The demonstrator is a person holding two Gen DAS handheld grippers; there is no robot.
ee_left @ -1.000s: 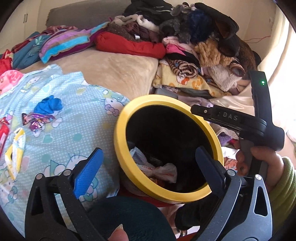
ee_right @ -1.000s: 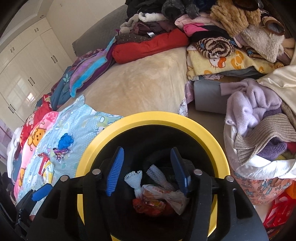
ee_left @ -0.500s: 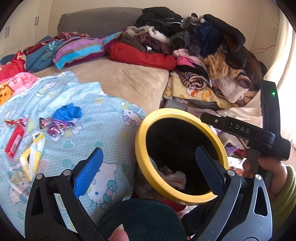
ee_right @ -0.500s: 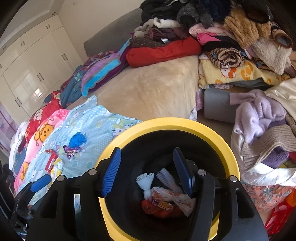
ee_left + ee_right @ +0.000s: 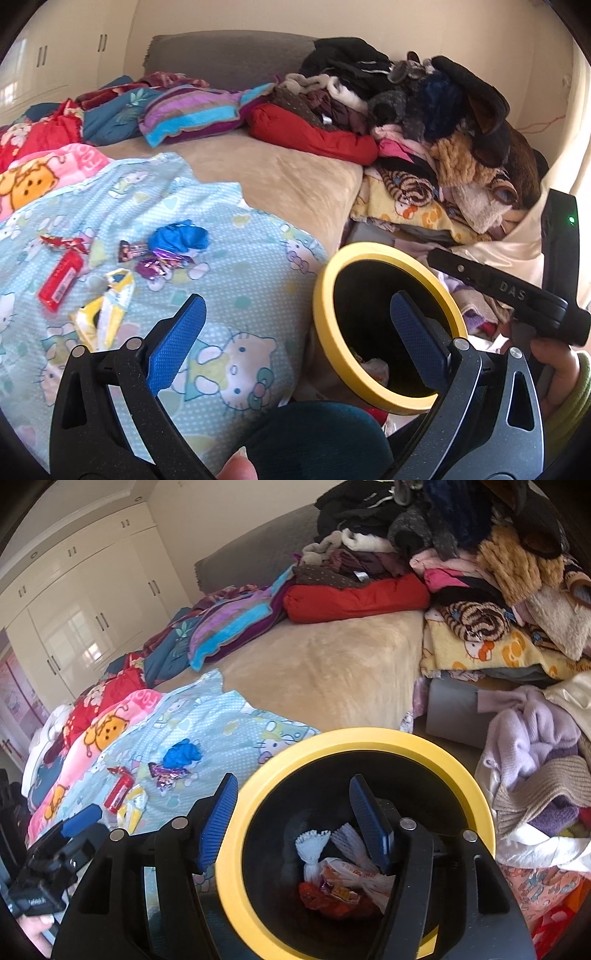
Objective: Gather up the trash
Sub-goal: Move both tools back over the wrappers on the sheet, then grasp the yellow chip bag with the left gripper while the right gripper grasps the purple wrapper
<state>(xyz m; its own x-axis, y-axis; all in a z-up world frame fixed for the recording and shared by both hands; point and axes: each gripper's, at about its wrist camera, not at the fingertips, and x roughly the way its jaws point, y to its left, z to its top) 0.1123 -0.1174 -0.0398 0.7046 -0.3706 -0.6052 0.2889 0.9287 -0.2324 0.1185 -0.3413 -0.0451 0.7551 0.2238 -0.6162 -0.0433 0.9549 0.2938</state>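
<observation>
Round black bin (image 5: 461, 775) with a thick, smooth yellow rim, standing beside the bed (image 5: 295, 181); inside it, two pleated white foam nets (image 5: 312, 849), a crinkled printed bag and an orange-red wrapper at the bottom. Still out on the bed, on a soft light-blue dotted cartoon sheet (image 5: 236, 295): one crumpled blue glossy wad (image 5: 181, 236), one flat red rectangular pack (image 5: 61, 277), one yellow-and-white torn packet (image 5: 107, 314), one small red twisted wrapper (image 5: 61, 240), and purple foil sweet wrappers (image 5: 155, 262) (two or three; count unclear).

Left hand-held gripper (image 5: 295, 339), black frame with ribbed blue pads, jaws wide apart, nothing between them; one pad over the sheet, the other over the bin mouth. Right hand-held gripper (image 5: 293, 819), same build, jaws apart and empty, left pad outside the rim, right pad over the bin opening; gripped by a hand (image 5: 554, 369) in a green sleeve.

Around: plush beige blanket (image 5: 325, 664); one red padded garment (image 5: 354, 598); a tall heap of fleecy, knitted clothes (image 5: 443, 129) crowding the bed's right side; lilac knitwear (image 5: 528, 738) right of the bin; glossy cream wardrobe doors (image 5: 81, 620) at the back.
</observation>
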